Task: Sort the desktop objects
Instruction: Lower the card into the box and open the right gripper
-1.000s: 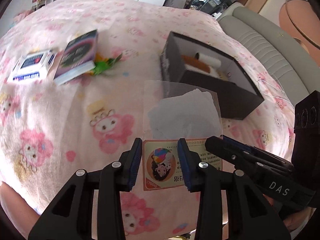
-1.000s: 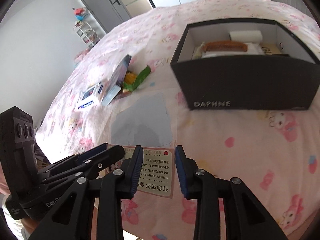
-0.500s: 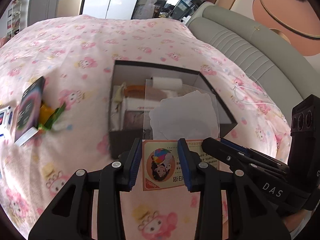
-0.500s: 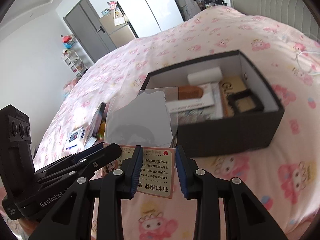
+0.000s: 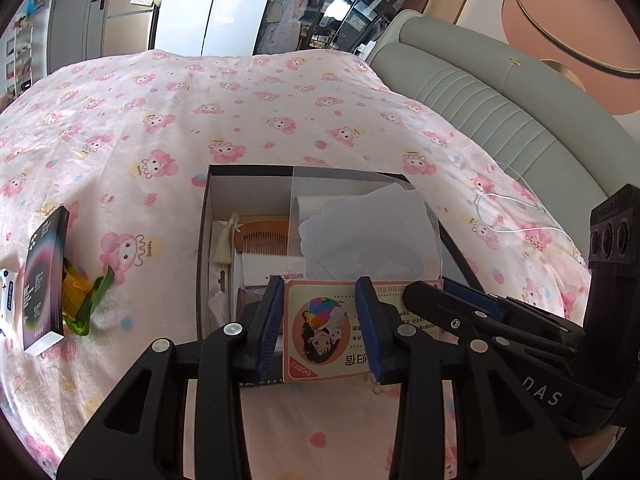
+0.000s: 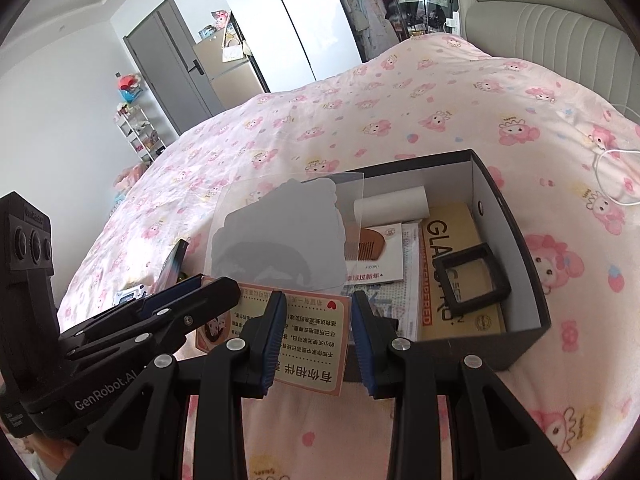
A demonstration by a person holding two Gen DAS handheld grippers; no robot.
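Clear packet (image 5: 362, 240) hanging over the open black box (image 5: 204, 240) on the bed.
I am gripping its card header with both the left hand-held gripper (image 5: 320, 320) and the right hand-held gripper (image 6: 318, 332); uneven release risks it snagging the box rim.

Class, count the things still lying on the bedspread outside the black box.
3: a dark book, a blue-and-white pack at its left and a green-and-yellow wrapper at its right, all left of the black box. Others may be hidden.

"GenRobot.AI" on hand-held gripper (image 6: 170, 322), "GLA" on box (image 6: 452, 236)
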